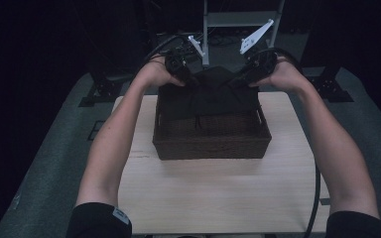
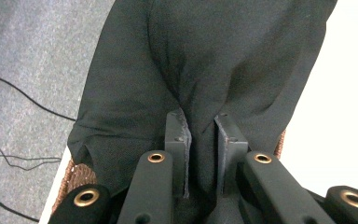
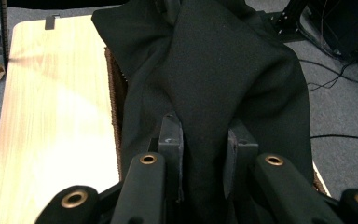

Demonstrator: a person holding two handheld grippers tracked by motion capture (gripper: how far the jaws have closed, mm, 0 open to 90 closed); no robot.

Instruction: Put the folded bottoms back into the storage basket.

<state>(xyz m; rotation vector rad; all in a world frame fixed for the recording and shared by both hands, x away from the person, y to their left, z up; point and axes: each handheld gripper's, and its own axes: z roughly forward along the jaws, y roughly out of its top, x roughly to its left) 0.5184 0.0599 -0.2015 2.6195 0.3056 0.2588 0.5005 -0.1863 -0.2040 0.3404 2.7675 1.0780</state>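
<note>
A dark brown woven basket [image 1: 211, 139] with a box shape sits in the middle of the pale wooden table [image 1: 218, 193]. Inside it lies a soft black cloth [image 1: 213, 96] — it covers the far half of the basket, and the near half shows bare woven floor. The left gripper [image 1: 187, 78] pinches the cloth at the basket's far left corner, and the right gripper [image 1: 239, 79] pinches it at the far right corner, so the cloth lifts into a small hump between them.

The left gripper view shows its fingers [image 2: 177, 140] pressed together on a fold of cloth [image 2: 200, 70]. The right gripper view shows the same — pads [image 3: 170, 144] squeezing a thick fold [image 3: 214, 79], with the basket's woven rim [image 3: 115, 102] beside the table [image 3: 51, 116].
</note>
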